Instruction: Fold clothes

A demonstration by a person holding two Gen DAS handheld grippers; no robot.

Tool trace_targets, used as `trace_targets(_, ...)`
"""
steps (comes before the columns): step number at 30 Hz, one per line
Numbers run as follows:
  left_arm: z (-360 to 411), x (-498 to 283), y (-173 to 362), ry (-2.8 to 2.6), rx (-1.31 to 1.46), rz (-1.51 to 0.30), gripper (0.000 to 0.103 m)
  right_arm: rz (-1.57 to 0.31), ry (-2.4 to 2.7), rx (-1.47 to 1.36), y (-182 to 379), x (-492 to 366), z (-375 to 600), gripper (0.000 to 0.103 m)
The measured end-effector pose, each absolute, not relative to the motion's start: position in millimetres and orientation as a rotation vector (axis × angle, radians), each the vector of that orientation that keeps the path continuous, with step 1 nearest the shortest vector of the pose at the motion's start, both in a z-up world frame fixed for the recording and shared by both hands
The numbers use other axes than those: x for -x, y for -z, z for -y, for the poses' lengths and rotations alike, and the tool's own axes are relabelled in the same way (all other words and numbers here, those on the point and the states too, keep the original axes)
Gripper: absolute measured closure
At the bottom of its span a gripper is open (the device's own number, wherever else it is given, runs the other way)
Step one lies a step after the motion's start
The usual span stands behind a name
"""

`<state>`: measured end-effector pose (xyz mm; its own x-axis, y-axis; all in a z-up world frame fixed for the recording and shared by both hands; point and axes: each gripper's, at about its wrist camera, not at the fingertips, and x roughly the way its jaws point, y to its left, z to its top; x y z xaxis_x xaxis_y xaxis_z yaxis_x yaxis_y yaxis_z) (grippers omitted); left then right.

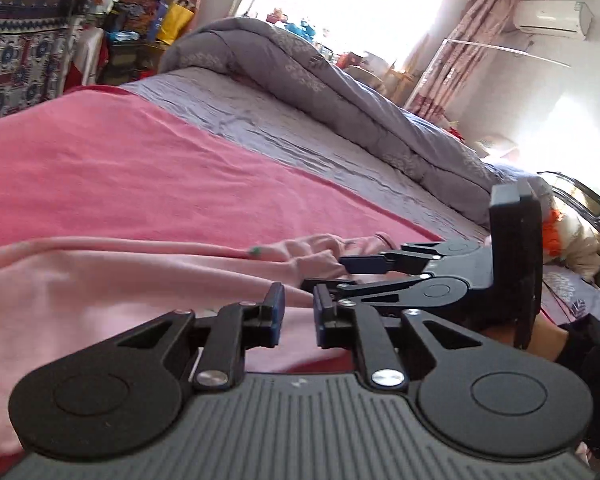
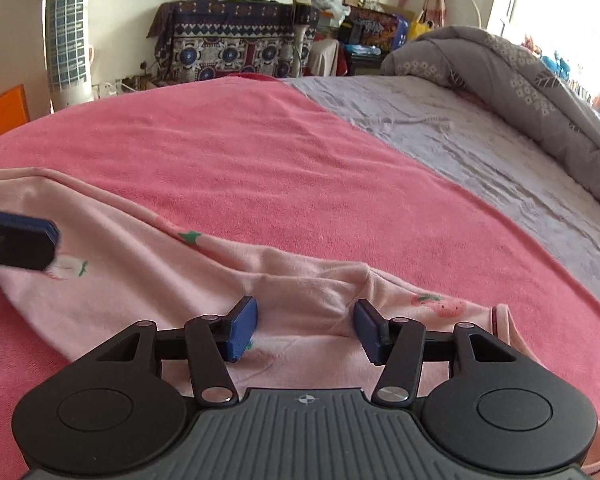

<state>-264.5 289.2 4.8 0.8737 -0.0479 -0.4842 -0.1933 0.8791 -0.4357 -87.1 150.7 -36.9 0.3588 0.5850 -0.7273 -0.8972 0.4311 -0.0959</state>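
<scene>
Left wrist view. Left gripper (image 1: 298, 312) low over a pale pink soft-knit garment with small strawberry prints (image 1: 100, 280), spread on a coral-pink terry blanket (image 1: 120, 168) covering the near side of the bed. Jaws narrowly parted, blue pads (image 1: 277, 312) facing each other, nothing visibly pinched between them; cloth lies beneath, not in, the gap. Right gripper (image 1: 332, 272) seen from the side at a bunched, ribbed end of the garment (a cuff or hem, hard to tell which), one finger above and one below a raised fold. Whether those pads actually press on cloth: cannot tell from this angle. Probable reason for the two placements: one claw at each end of the same edge, so the piece can be lifted and laid over evenly. Grey quilted duvet (image 1: 300, 80) rolled along the far side, well apart from the work.

Right wrist view. Right gripper (image 2: 306, 328) about half open, pads either side of a raised crease in the pink garment (image 2: 140, 280); fabric between the jaws, pads not pressing on it. Ribbed cuff edge just to the right of the right finger. Left gripper's blue-padded fingertip (image 2: 20, 232) entering at the left edge, over the other end of the garment. Garment crumpled, not yet folded; judged an early grasping step. Lilac-grey sheet (image 2: 460, 140) bare beyond the blanket.
</scene>
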Motion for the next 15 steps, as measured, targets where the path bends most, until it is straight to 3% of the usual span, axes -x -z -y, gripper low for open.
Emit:
trace_targets(6, -282.4, 235.5, 31.2, -0.204, 0.479, -0.556, 0.07, -0.757, -1.061, 0.498, 17.2, 72.2, -133.4, 0.049)
trace_targets(11, -274.3, 237.5, 33.2, -0.215, 0.42, -0.549, 0.069, -0.62, -0.96, 0.563, 4.4, 59.0, -150.7, 0.049)
trace_targets(15, -279.4, 240.8, 33.3, -0.197, 0.449, -0.534, 0.069, -0.661, -0.9, 0.663, 24.3, 46.5, -173.7, 0.052)
